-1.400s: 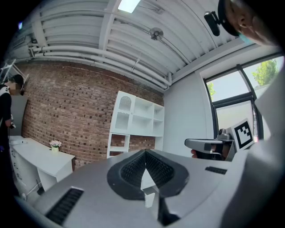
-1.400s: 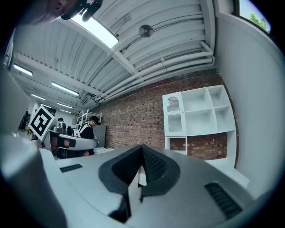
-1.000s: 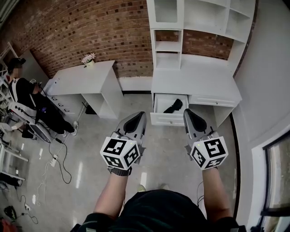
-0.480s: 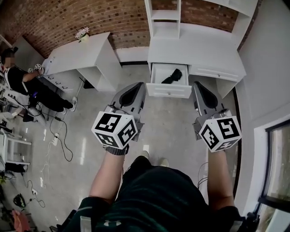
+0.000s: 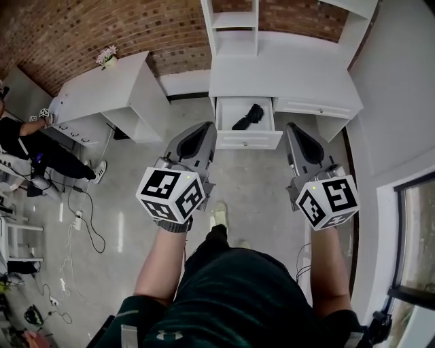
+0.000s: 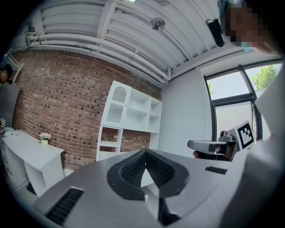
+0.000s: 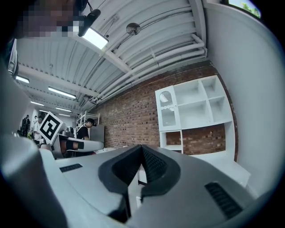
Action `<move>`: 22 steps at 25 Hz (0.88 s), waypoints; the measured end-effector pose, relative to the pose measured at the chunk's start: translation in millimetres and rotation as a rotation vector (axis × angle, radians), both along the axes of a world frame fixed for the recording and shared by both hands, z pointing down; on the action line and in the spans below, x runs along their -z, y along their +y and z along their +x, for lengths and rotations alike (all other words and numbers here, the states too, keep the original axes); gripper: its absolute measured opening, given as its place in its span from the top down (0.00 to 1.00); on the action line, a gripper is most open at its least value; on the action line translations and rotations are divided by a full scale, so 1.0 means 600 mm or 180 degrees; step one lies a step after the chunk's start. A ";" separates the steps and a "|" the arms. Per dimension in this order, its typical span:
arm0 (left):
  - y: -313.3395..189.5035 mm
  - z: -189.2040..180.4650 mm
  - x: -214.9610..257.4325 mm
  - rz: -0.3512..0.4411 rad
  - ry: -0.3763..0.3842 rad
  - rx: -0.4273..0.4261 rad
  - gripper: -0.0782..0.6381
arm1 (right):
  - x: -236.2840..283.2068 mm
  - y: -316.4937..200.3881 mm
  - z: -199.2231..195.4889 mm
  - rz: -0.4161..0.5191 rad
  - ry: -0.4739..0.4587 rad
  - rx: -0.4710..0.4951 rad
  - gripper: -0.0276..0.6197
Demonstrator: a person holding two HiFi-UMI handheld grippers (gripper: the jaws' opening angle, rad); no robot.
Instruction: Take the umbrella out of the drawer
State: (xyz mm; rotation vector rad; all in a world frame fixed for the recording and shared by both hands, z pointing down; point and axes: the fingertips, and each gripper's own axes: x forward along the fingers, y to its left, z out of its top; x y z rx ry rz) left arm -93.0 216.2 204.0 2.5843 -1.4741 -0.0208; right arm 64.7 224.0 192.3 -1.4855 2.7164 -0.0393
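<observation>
A black folded umbrella lies in the open white drawer of the white desk, in the head view's upper middle. My left gripper hangs in the air over the floor, short of the drawer and to its left, with its jaws shut on nothing. My right gripper is level with it, to the right of the drawer front, also shut and empty. In the left gripper view my left gripper points level at the shelf unit. The right gripper view shows my right gripper shut; the drawer is hidden in both.
A second white desk stands at the left against the brick wall. A seated person is at the far left, with cables on the floor nearby. A white shelf unit rises over the desk. A window wall runs along the right.
Both grippers and the camera have moved forward towards the desk. The open drawer with the umbrella now sits just ahead of the jaw tips. Both jaws stayed shut.
</observation>
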 end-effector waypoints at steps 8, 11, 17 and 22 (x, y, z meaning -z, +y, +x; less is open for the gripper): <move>-0.145 -0.018 -0.027 -0.0041 0.0028 -0.0172 0.88 | -0.010 -0.129 -0.031 -0.0020 -0.0015 -0.0161 0.95; -0.206 -0.034 -0.047 -0.0105 -0.0018 -0.0274 0.88 | -0.029 -0.188 -0.061 -0.0118 -0.0022 -0.0228 0.95; -0.327 -0.056 -0.098 -0.0244 -0.0099 -0.0524 0.88 | -0.052 -0.312 -0.110 -0.0213 -0.0012 -0.0361 0.95; -0.397 -0.051 -0.153 -0.0365 -0.0147 -0.0762 0.88 | -0.084 -0.377 -0.130 -0.0303 0.0041 -0.0520 0.95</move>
